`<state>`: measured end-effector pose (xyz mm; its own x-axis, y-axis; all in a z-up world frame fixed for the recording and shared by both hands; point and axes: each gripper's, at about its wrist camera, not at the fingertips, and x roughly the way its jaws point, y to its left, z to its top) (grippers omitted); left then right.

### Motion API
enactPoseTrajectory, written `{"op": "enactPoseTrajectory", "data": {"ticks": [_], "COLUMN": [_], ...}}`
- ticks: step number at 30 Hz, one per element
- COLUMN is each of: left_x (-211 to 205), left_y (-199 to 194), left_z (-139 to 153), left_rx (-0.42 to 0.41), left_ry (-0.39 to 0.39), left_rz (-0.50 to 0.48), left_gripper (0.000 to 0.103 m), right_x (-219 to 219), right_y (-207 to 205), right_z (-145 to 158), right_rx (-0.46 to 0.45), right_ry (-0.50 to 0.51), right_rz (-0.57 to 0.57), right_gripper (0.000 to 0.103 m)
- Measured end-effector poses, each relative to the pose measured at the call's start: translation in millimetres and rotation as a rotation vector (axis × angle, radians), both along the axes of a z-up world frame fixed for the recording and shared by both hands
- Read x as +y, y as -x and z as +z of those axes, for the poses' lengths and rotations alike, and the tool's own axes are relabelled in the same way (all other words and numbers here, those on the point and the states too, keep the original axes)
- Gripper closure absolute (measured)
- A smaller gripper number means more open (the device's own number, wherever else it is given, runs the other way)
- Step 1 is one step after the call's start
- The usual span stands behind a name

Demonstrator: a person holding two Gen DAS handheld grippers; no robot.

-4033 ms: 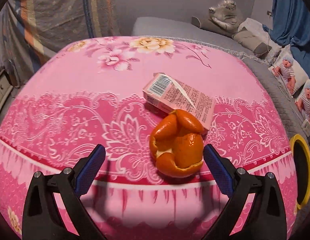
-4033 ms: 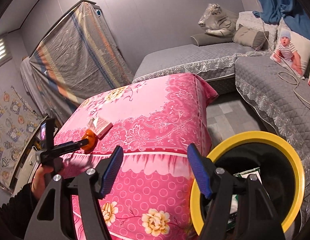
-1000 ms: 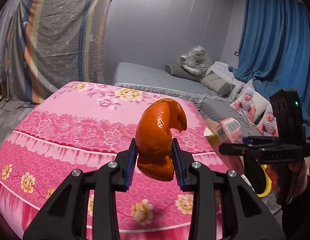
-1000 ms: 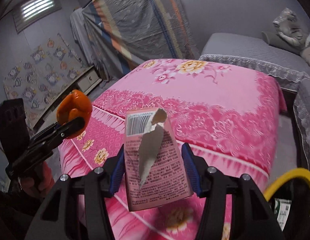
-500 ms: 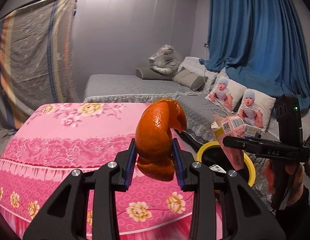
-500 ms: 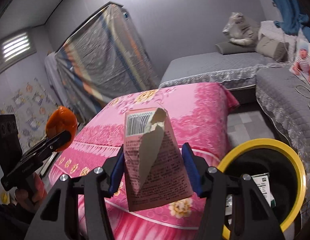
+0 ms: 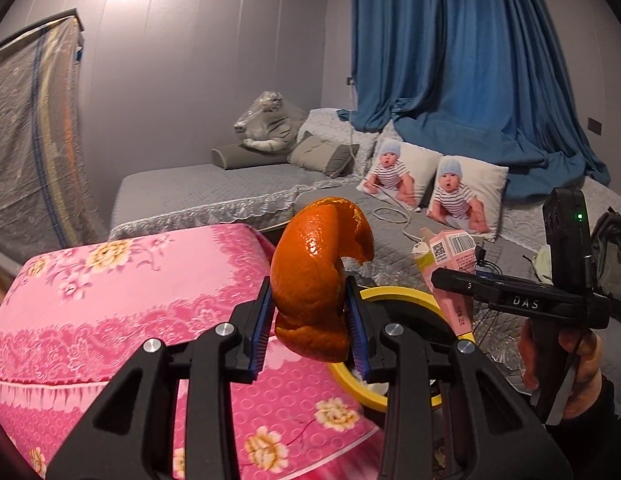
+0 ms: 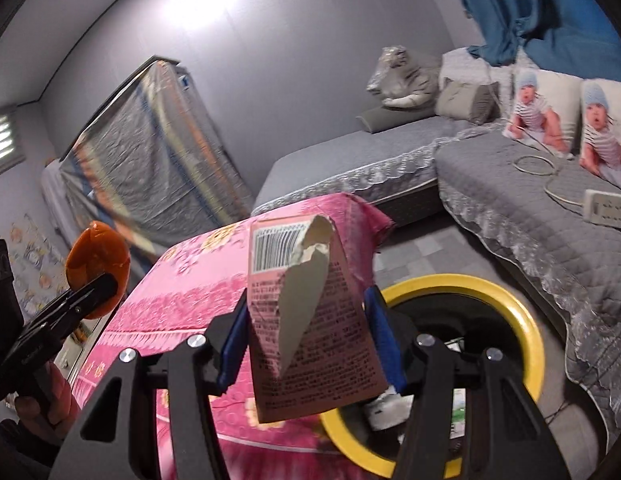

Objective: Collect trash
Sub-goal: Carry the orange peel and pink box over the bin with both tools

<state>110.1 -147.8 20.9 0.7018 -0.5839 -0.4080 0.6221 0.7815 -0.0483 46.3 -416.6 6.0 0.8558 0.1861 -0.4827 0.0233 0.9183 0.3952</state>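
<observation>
1. The left gripper is clamped on an orange peel; its blue pads press both flanks of the peel, which curls up above the fingers with a torn lip at the top.
2. The right gripper is clamped on a pink carton, held upright between the pads, barcode at the top and a torn flap hanging down its front face.
3. In the left wrist view the right gripper shows from the side at the right edge of the picture, gripped by a hand in a dark sleeve, with the carton in its fingers.
4. In the right wrist view the left gripper shows at the left edge, held by the other hand, the peel standing above its tip.
5. Just behind and below both grippers stands a bin with a yellow rim and a dark inside. It sits on the floor beside the corner of the pink bed. Some white and printed litter lies in it.
6. In the left wrist view the bin lies straight behind the peel, partly hidden by the fingers; the carton is above its far right rim.
7. The pink bed, floral and lace-patterned, fills the lower left of that view, its top bare.
8. Beyond the bin a grey quilted couch runs along the wall, bearing two baby-print pillows, a grey cushion, a wrapped plush tiger and a white cable.
9. Blue curtains hang behind the pillows.
</observation>
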Motion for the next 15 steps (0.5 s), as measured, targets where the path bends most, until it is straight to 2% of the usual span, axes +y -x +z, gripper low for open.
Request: {"op": "enactPoseTrajectory", "data": {"ticks": [15], "left_x": [-73], "left_y": [-11], "left_z": [-19], "left_rx": [0.011], "left_ry": [-0.013], "left_rz": [-0.085], "left_gripper": [0.071], "right_x": [-49], "right_y": [16], "right_z": [-36], "right_rx": [0.036], "right_ry": [0.004], "right_rz": [-0.172], "right_gripper": [0.05]}}
